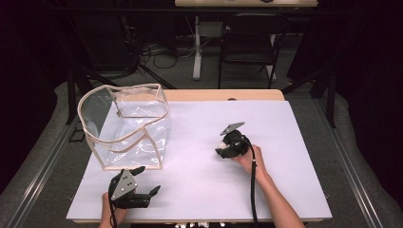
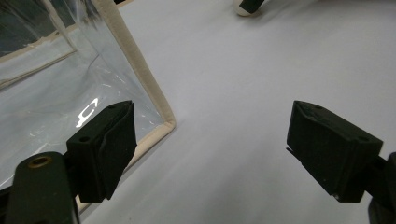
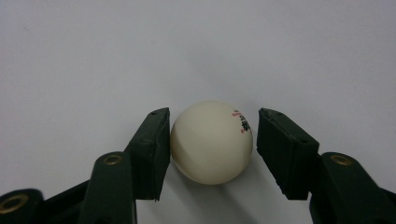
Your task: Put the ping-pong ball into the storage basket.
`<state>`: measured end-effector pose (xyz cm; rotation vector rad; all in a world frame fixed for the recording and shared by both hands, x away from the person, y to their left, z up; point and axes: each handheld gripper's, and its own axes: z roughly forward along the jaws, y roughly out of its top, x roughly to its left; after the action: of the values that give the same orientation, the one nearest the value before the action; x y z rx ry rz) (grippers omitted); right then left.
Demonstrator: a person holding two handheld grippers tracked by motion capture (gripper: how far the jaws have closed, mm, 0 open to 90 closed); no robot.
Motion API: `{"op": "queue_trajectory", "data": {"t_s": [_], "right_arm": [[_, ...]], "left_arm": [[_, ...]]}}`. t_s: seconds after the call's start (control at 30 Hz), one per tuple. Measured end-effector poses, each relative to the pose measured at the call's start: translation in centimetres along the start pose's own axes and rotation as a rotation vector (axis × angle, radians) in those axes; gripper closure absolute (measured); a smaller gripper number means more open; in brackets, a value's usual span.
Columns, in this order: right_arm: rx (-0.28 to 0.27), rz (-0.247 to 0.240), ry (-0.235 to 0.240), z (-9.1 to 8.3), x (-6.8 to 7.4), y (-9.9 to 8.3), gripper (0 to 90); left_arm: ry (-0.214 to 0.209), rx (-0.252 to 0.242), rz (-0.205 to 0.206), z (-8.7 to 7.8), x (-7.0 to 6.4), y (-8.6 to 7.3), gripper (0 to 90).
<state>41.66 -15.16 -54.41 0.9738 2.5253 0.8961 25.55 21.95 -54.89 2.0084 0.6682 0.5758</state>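
On the white surface [image 1: 199,185], with the clear bag [image 1: 128,126] standing open at far left, keep the left gripper [image 1: 142,183], jaws wide and empty, just beside its near corner, ready to steady the rim. Right of centre, close the right gripper [image 3: 212,149], jaws narrowly apart around the ping-pong ball [image 3: 211,142], one touching, one with a small gap; squeeze evenly across the middle, lest it squirt away.

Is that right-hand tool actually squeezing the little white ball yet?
Apart on one side: the right gripper view shows the ball against one jaw of the right tool, with a gap at the other.
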Motion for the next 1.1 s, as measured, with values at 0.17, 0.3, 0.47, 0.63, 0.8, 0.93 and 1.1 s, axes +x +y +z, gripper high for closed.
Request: {"op": "queue_trajectory", "data": {"t_s": [0.17, 0.3, 0.47, 0.63, 0.8, 0.93, 1.1], "right_arm": [[-0.003, 0.000, -0.004, 0.0, 0.0, 0.0, 50.2], [-0.001, 0.000, -0.007, 0.0, 0.0, 0.0, 50.5], [0.001, 0.006, -0.014, -0.2, 0.0, 0.0, 50.8], [-0.009, -0.005, -0.016, -0.4, 0.1, 0.1, 50.9], [-0.013, -0.006, -0.022, -0.8, 0.2, 0.3, 50.9], [-0.018, -0.009, -0.027, -0.9, 0.3, 0.3, 51.0], [-0.014, -0.014, -0.031, -1.2, 0.2, 0.4, 51.0]], "left_arm": [[-0.003, 0.003, 0.001, 0.0, 0.0, 0.0, 16.2], [-0.003, 0.003, -0.001, 0.1, 0.0, 0.0, 16.2], [-0.005, 0.006, 0.002, 0.1, 0.0, 0.0, 16.2], [-0.004, 0.006, 0.005, 0.0, -0.1, 0.0, 16.2], [-0.004, 0.002, 0.002, 0.0, -0.1, 0.0, 16.2], [-0.004, 0.001, 0.004, 0.0, -0.1, 0.0, 16.2], [-0.005, 0.000, 0.002, 0.0, -0.1, 0.0, 16.2]]}}
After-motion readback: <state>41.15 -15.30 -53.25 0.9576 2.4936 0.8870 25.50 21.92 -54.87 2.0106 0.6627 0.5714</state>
